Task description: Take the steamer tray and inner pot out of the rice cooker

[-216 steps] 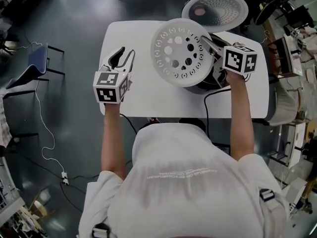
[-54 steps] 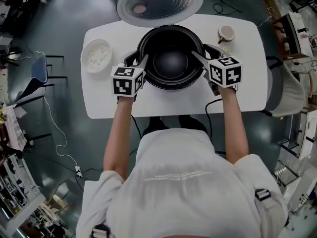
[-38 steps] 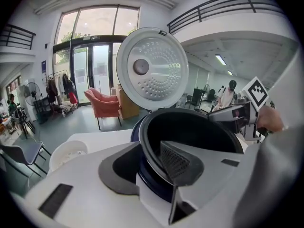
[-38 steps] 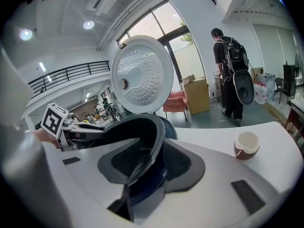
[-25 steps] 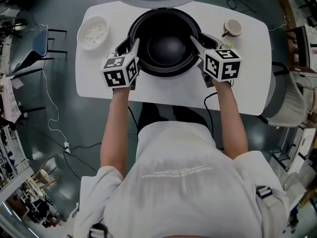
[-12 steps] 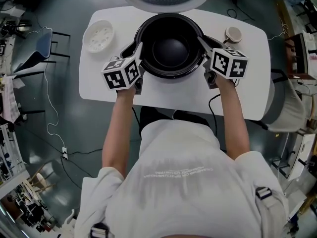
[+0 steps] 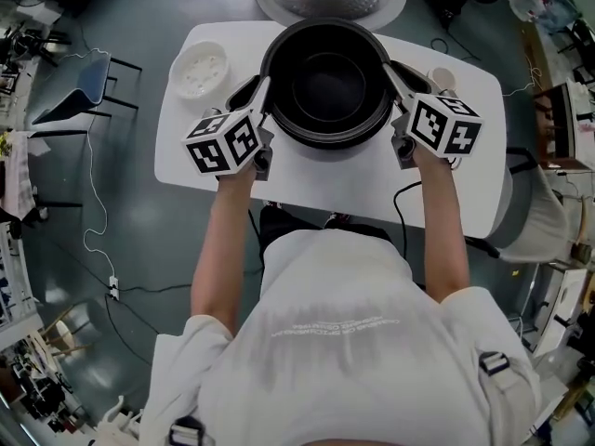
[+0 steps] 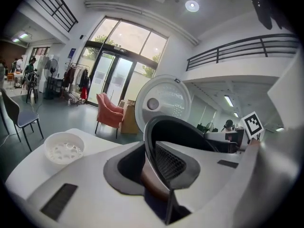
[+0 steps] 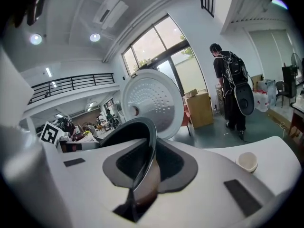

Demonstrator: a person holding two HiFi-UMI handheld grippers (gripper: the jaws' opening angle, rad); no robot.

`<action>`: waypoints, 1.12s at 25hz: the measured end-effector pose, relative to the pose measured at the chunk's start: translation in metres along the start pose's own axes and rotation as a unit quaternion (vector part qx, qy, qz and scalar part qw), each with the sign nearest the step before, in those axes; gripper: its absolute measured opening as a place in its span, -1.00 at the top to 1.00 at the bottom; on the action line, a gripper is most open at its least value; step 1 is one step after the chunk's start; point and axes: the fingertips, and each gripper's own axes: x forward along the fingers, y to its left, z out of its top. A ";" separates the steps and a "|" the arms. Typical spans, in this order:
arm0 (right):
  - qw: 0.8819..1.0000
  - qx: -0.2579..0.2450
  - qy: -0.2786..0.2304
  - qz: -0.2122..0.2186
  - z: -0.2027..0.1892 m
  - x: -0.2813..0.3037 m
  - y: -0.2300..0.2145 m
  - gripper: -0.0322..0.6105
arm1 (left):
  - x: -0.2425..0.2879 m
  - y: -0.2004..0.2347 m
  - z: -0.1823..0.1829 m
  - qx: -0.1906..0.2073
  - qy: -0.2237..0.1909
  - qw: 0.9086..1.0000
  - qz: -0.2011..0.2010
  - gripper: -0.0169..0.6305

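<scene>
Left gripper, right gripper on black pot

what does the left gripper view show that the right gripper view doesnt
Only the left gripper view: the steamer tray and a pink chair. Only the right gripper view: a cup and a person with a backpack. Both: the pot, its rim close up, and the open lid.
</scene>
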 end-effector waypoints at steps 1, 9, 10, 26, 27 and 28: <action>1.000 -0.006 -0.006 0.004 0.006 -0.003 0.005 0.66 | -0.005 -0.002 0.006 -0.005 -0.010 1.000 0.000 0.71; 0.998 -0.029 -0.038 0.042 0.042 -0.010 0.039 0.66 | -0.044 -0.007 0.046 -0.001 -0.070 0.998 0.003 0.73; 0.998 -0.033 -0.040 0.046 0.045 -0.009 0.045 0.66 | -0.050 -0.005 0.049 -0.002 -0.076 0.997 0.006 0.73; 0.986 -0.061 -0.008 0.152 0.036 0.046 0.156 0.65 | -0.150 0.070 0.070 -0.042 -0.148 0.984 0.090 0.75; 0.985 -0.062 -0.004 0.159 0.033 0.051 0.166 0.65 | -0.158 0.078 0.068 -0.050 -0.149 0.983 0.097 0.75; 0.984 -0.063 0.001 0.166 0.029 0.055 0.177 0.65 | -0.166 0.087 0.065 -0.058 -0.149 0.982 0.103 0.75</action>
